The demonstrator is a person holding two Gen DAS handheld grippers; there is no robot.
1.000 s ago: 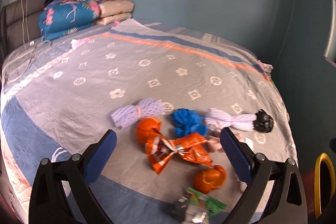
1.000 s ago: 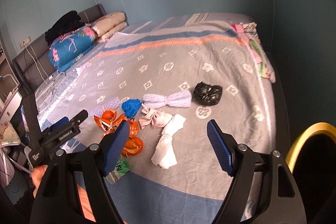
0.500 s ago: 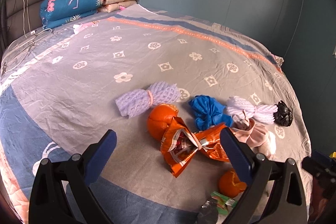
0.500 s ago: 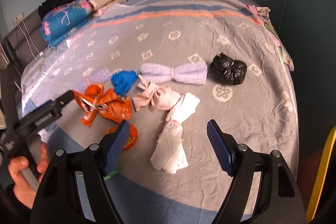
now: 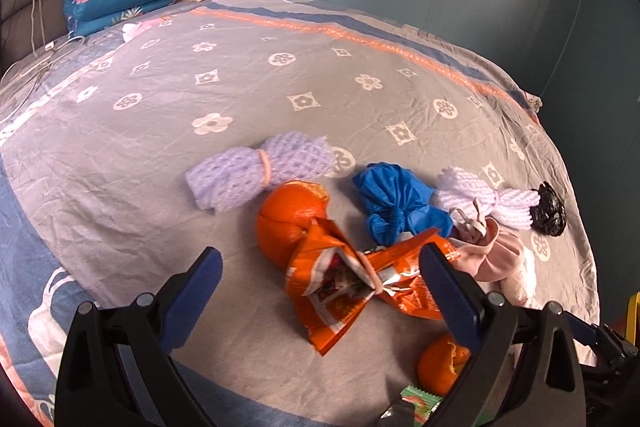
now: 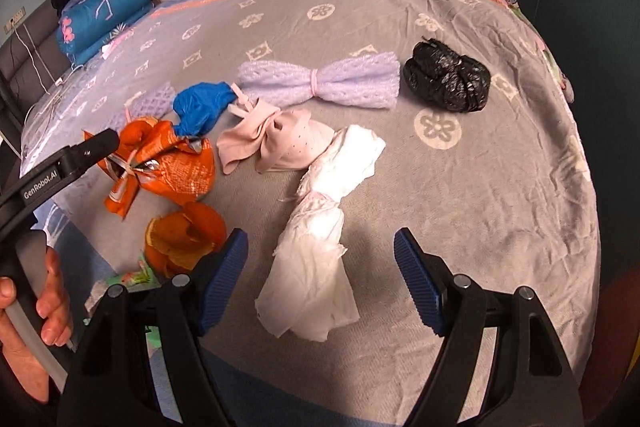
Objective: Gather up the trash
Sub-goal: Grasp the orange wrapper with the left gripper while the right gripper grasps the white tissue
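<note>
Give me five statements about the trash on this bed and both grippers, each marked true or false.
1. The left gripper is open. True.
2. The right gripper is shut on the white tissue bundle. False: its jaws are open, holding nothing.
3. The black bag lies beside the lilac bow-shaped bundle. True.
4. The orange snack wrapper hangs in the air. False: it lies on the bedspread.
5. The blue bundle is under the pillows. False: it lies among the trash.
</note>
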